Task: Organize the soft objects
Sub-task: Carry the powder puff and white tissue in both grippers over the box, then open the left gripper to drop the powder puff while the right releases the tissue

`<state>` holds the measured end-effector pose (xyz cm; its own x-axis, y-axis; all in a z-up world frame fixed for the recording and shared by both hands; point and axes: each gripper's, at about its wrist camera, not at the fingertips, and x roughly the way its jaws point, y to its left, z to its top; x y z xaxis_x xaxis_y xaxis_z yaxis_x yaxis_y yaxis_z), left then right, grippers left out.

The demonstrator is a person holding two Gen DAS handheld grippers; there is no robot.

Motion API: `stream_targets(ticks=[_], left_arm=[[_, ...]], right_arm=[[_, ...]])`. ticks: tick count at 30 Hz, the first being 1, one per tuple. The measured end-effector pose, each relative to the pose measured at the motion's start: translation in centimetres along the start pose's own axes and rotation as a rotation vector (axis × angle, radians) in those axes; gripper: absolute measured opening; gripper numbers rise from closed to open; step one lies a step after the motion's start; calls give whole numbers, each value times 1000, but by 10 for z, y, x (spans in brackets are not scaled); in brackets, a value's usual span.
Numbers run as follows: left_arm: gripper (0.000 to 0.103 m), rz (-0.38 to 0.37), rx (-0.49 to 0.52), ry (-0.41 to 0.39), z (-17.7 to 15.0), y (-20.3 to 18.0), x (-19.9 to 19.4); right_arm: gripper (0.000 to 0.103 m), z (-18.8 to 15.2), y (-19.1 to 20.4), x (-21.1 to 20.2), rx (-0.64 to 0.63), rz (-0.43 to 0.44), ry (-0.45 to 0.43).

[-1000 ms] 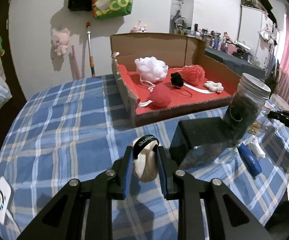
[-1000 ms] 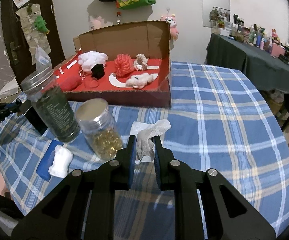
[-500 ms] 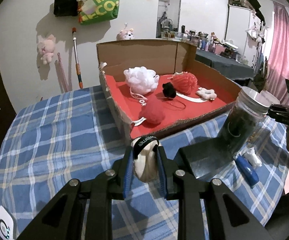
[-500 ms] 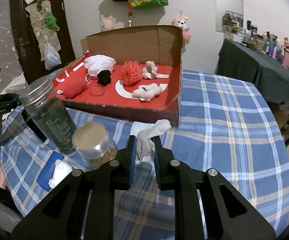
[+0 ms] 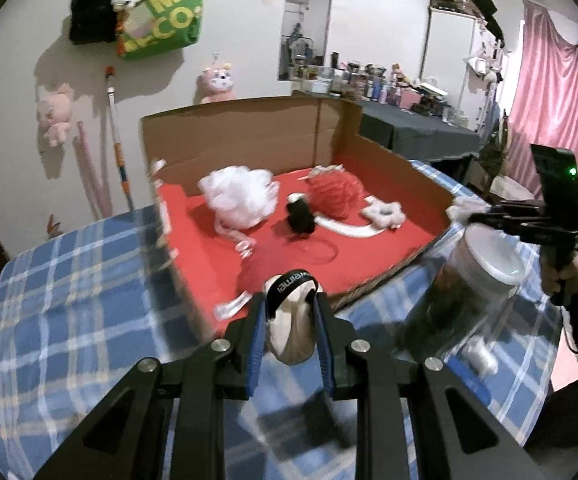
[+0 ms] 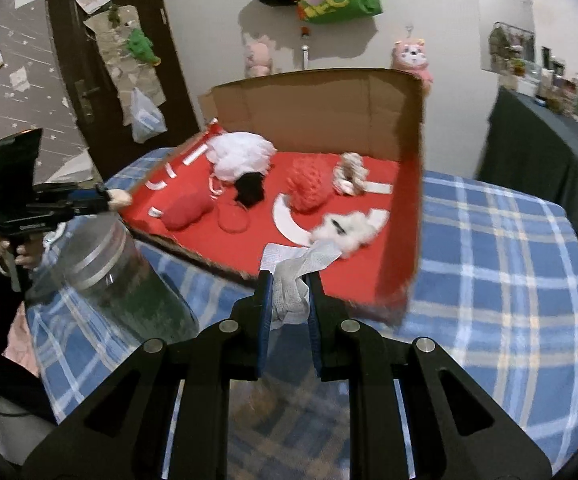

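My left gripper point(image 5: 291, 320) is shut on a cream soft pouch with a black band point(image 5: 291, 324), held at the near-left edge of the cardboard box point(image 5: 249, 136). My right gripper point(image 6: 289, 300) is shut on a white mesh cloth point(image 6: 293, 280), held at the box's front edge point(image 6: 209, 264). The red-lined box holds a white pouf point(image 5: 241, 196), a red pouf point(image 5: 335, 196), a black soft ball point(image 5: 299, 218), a red cushion point(image 6: 183, 212) and a white fluffy piece point(image 6: 349, 228). Each gripper shows in the other's view: the right one point(image 5: 465, 214), the left one point(image 6: 119, 198).
A blue plaid cloth point(image 5: 69, 280) covers the table. A tall glass jar of dark contents point(image 5: 461, 292) stands right of my left gripper and also shows in the right wrist view point(image 6: 117, 280). A dark side table with bottles point(image 6: 549, 152) stands at the right. Bags and plush toys hang on the wall.
Both grippers have moved forward toward the box, each still holding its soft object. The box now fills more of both views, and the second, smaller jar has dropped out of sight.
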<state>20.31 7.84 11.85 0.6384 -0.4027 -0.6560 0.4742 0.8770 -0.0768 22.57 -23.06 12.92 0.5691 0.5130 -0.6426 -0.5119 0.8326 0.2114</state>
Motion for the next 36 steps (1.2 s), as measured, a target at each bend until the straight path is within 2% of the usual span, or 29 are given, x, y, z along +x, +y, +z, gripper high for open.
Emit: stream_targets(ticks=[5,10,18,27,36], left_arm=[[25,-69,45,47,32,-19,29],[25,-117,78,159,60,-35,74],[25,-111,107,308,75,-40,133],[30,-96,106,375,75,-34,157],[42,-92,102,387,73,-31,165]], right_arm=[[16,29,2,32,-23,69,69],[16,57,-6,74,2,134,185],[16,70,-10,121,8,163,336],[16,72,-9,141,-16,129,408],[17,71,1,157,-80,73,448]])
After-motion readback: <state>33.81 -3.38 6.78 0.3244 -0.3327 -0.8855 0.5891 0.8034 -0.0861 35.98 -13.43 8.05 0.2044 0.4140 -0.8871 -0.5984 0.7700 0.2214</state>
